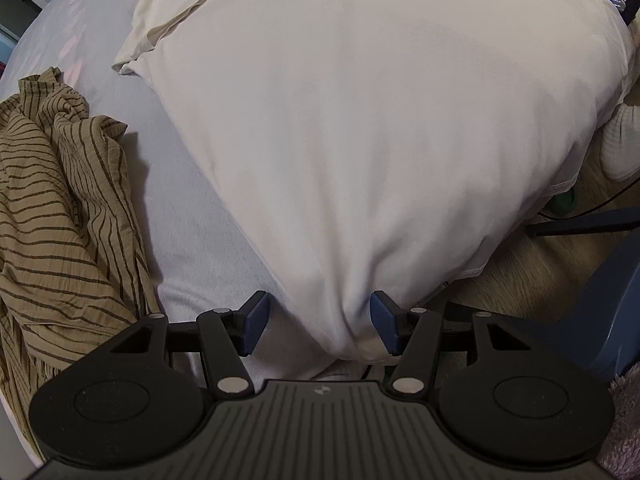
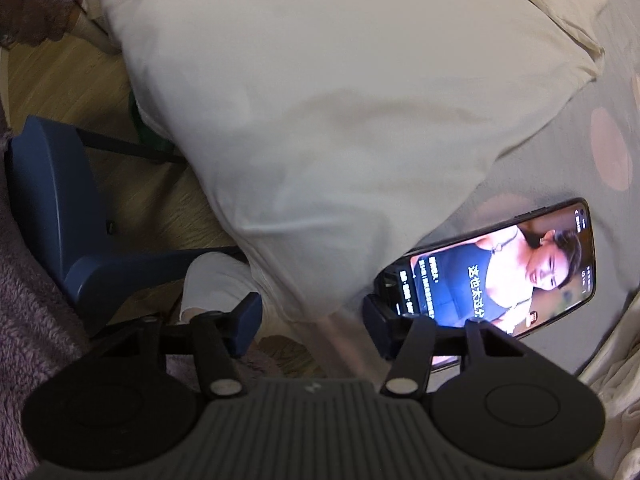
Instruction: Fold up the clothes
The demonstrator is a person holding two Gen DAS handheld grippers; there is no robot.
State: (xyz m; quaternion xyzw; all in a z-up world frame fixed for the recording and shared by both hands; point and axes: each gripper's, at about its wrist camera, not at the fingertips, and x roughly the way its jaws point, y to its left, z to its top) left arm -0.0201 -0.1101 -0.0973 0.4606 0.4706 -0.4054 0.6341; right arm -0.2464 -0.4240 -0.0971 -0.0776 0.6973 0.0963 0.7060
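Bed (image 1: pixel 192 240), pale sheet. Left view: white garment (image 1: pixel 360 140) spread flat, near corner between left tongs (image 1: pixel 318 322), released. Striped shirt (image 1: pixel 60 200) bunched aside. Right view: other near corner between right tongs (image 2: pixel 312 320), unclenched; phone (image 2: pixel 500 272) beside.

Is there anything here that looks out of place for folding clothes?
Yes. A phone with its screen lit lies on the bed sheet right beside the white garment, close to the right gripper. It could get caught in a fold. The striped garment lies crumpled aside.
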